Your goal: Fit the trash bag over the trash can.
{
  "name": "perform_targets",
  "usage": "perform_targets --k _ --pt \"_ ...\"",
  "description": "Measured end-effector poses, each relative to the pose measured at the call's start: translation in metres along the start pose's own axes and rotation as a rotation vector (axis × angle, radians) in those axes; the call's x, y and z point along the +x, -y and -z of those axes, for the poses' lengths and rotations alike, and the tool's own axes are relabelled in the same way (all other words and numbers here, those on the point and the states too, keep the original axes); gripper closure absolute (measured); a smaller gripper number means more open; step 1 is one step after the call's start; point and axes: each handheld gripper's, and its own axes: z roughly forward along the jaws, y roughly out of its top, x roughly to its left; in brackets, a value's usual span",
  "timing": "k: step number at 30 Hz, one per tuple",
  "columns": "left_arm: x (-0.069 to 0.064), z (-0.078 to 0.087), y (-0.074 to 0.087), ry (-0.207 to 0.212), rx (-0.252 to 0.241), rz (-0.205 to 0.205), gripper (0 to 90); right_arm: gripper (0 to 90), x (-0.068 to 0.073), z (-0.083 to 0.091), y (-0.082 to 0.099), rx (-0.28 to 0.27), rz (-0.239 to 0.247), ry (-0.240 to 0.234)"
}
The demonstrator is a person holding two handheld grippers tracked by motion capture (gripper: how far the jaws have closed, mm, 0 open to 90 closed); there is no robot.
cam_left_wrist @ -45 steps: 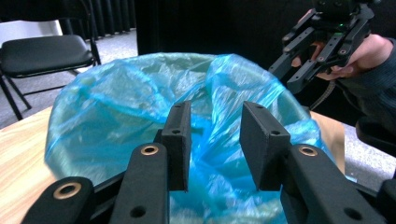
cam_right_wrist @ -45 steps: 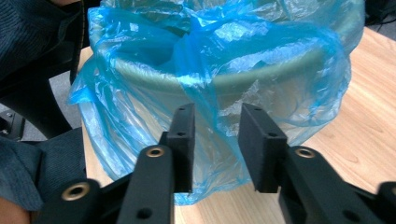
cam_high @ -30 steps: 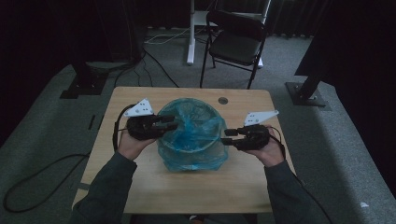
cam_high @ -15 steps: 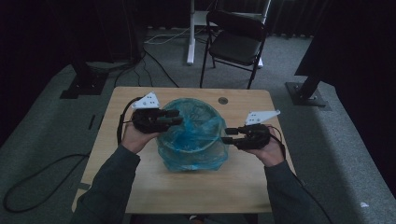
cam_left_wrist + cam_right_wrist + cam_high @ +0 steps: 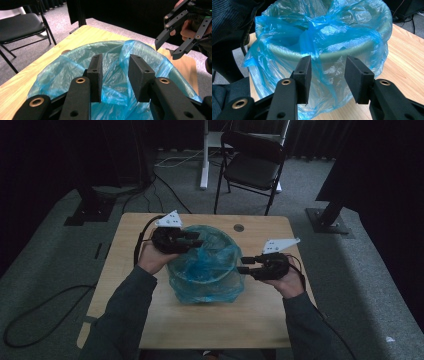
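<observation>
Bin (image 5: 205,270) with blue bag (image 5: 220,255) sits mid-table (image 5: 150,320). Left gripper (image 5: 196,239) at the bin's 10 o'clock rim, jaws open over the bag, nothing pinched. Right gripper (image 5: 243,264) at 3 o'clock beside the bin wall, jaws open, apart from the plastic. Chair (image 5: 255,165) at 12 o'clock beyond the table.

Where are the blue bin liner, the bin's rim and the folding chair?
blue bin liner (image 5: 362,27): right gripper view, plastic draped over the far rim.
bin's rim (image 5: 287,50): right gripper view, grey-green band under the plastic.
folding chair (image 5: 252,170): high view, the seat.
</observation>
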Motion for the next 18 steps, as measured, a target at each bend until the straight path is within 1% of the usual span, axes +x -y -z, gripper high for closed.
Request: perform_targets --k 3,4,5,6,11,12,13,15,16,17,18 --pt "0.001 -0.002 -0.003 0.006 0.005 -0.011 64.2 56.2 0.0 0.0 0.0 0.002 0.0 0.0" --pt "0.001 -0.006 -0.006 0.018 0.017 -0.02 64.2 56.1 0.0 0.001 0.001 0.001 -0.001 -0.001" --pt "0.001 -0.006 -0.006 0.018 0.017 -0.02 64.2 56.1 0.0 0.001 0.001 0.001 -0.001 -0.001" --pt "0.003 -0.009 -0.008 0.027 0.032 -0.029 64.2 56.1 0.0 0.001 0.001 0.001 -0.004 -0.003" --pt "0.004 -0.014 -0.014 0.035 0.037 -0.032 64.3 56.1 -0.001 0.001 0.001 0.003 -0.005 -0.003" --pt "0.004 -0.018 -0.016 0.037 0.052 -0.041 64.4 56.0 -0.001 0.001 0.001 0.003 -0.005 -0.004" --pt "0.004 -0.018 -0.016 0.037 0.052 -0.041 64.3 56.0 -0.001 0.001 0.001 0.003 -0.005 -0.004" --pt "0.004 -0.022 -0.019 0.045 0.079 -0.058 64.3 55.9 -0.001 0.001 0.001 0.003 -0.005 -0.004" --pt "0.004 -0.025 -0.021 0.052 0.1 -0.071 64.3 55.8 -0.001 0.001 0.002 0.002 -0.004 -0.004" --pt "0.004 -0.025 -0.021 0.052 0.1 -0.071 64.3 55.8 -0.001 0.001 0.002 0.002 -0.004 -0.004" --pt "0.004 -0.028 -0.021 0.055 0.118 -0.083 64.3 55.8 -0.001 0.002 0.002 0.002 -0.004 -0.004"
